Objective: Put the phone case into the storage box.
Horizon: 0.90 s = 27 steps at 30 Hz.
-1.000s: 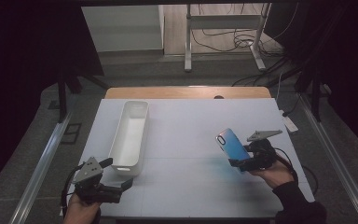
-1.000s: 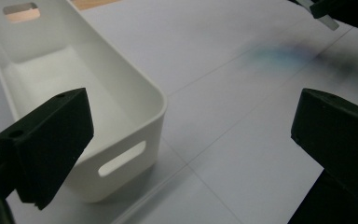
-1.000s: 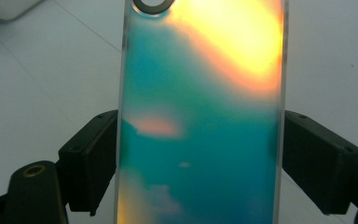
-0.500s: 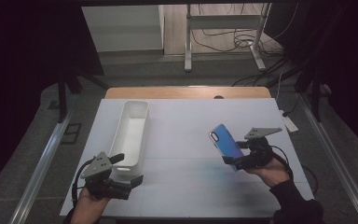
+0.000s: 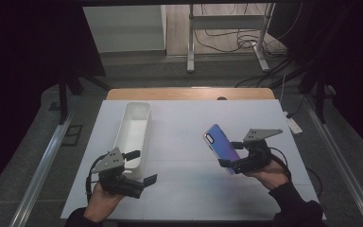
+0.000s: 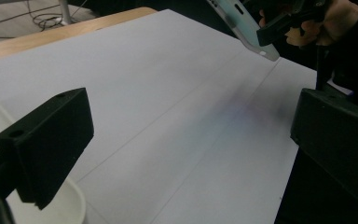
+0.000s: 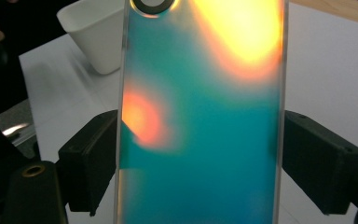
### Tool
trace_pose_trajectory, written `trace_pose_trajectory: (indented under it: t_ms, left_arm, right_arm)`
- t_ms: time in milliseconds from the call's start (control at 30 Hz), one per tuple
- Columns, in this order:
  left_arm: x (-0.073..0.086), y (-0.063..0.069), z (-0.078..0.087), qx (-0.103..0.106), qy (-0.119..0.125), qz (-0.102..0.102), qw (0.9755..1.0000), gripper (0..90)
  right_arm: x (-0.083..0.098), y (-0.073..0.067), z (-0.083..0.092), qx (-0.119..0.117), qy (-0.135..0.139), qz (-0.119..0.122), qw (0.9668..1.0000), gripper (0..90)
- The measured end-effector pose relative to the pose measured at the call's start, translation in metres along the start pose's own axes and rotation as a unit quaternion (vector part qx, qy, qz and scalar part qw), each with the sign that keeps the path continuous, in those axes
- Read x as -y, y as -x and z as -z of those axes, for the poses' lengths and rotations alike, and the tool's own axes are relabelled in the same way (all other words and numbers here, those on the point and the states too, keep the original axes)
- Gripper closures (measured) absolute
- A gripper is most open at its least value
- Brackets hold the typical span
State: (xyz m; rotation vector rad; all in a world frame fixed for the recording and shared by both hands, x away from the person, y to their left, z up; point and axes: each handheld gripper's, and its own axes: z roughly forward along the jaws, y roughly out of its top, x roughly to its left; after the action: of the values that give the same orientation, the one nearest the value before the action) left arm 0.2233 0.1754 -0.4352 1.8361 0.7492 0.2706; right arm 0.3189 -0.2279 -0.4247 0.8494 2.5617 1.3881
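**Operator:** Right gripper (image 5: 228, 161) condition?

**Inspector:** Clamped on the phone case (image 5: 221, 148). In the right gripper view its two black jaws press the case's long edges, one on each side, and the iridescent back (image 7: 200, 116) faces the camera with the lens cut-out at the top. In the high view the case is clear of the white table (image 5: 189, 189), tilted, lens end up and away from the person.

**Operator:** Left gripper (image 5: 141, 166)?

**Inspector:** Jaws wide apart, nothing between them. It hovers at the near end of the white bin (image 5: 133, 132), and one jaw is near the bin's near corner.

**Operator:** Progress?

**Inspector:** Judged from the layout, pickup is done: the case is gripped and lifted. The transfer remains. The bin looks like the likely destination, and it appears empty. The case is well apart from it, on the right half of the table. Carrying, lowering and release are not yet done.

**Operator:** Differences between views?

**Inspector:** The high view gives the spacing between case, bin and both hands. The right gripper view confirms pad contact on both edges, which the high view leaves too small to judge, and shows the bin's rounded end (image 7: 93, 32) beyond the case. The left gripper view shows its own gap is free, a curve of bin rim (image 6: 77, 205) at the bottom, and the far right hand with the case's lower end (image 6: 249, 32) from the side.
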Motion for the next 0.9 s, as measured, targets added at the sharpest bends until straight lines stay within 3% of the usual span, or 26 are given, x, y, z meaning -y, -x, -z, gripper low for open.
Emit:
trace_pose_trajectory:
  t_ms: [533,900]
  left_arm:
    - [-0.012,0.004,-0.019,0.044,0.0,-0.024,0.9988,0.0]
    - [-0.017,0.008,-0.031,0.065,-0.002,-0.025,0.9975,0.0]
  right_arm:
    - [-0.005,-0.013,-0.013,-0.041,0.007,0.006,0.9991,16.7]
    - [-0.007,-0.023,-0.018,-0.061,0.013,0.014,0.998,16.7]
